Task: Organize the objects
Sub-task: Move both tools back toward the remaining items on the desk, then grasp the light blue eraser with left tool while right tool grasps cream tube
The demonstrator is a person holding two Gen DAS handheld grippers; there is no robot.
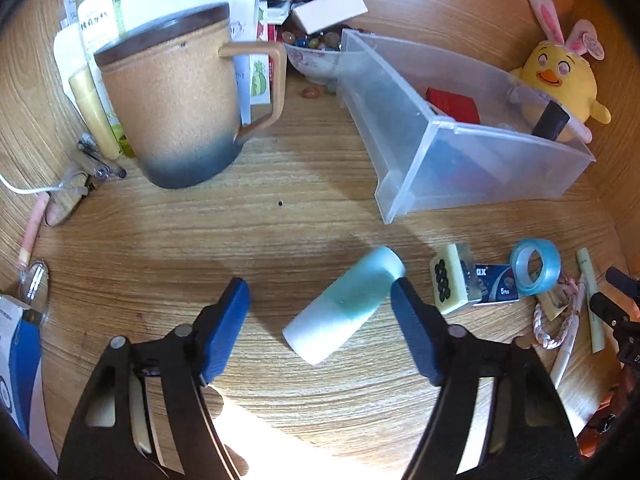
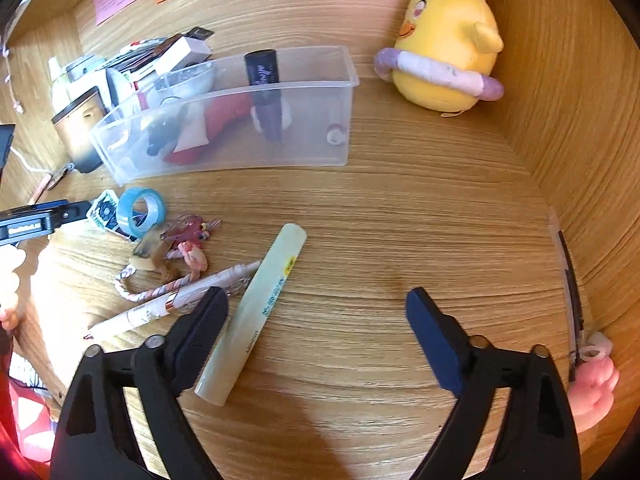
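One pale blue tube (image 1: pixel 346 306) lies on the bench (image 1: pixel 280 216) between the left claw's (image 1: pixel 320 310) parted pads; one cream tube (image 2: pixel 252 312) lies beside the right claw's (image 2: pixel 316 312) wide pads.

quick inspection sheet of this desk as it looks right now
surface: wood-grain desk, mostly bare in the middle.
job's things: pale blue cylinder lying on its side; clear plastic bin with a dark tube and red items inside; cream tube lying flat; blue tape roll; mahjong tile; pink pen.
clutter: mug, bowl of beads, papers and boxes at the back, braided cord charm.
tongs: left tongs open around the blue cylinder, one finger at its end; right tongs open, cream tube beside one finger.
cables: white cable at the left edge.
surroundings: yellow chick plush, wooden side wall, sticky notes.
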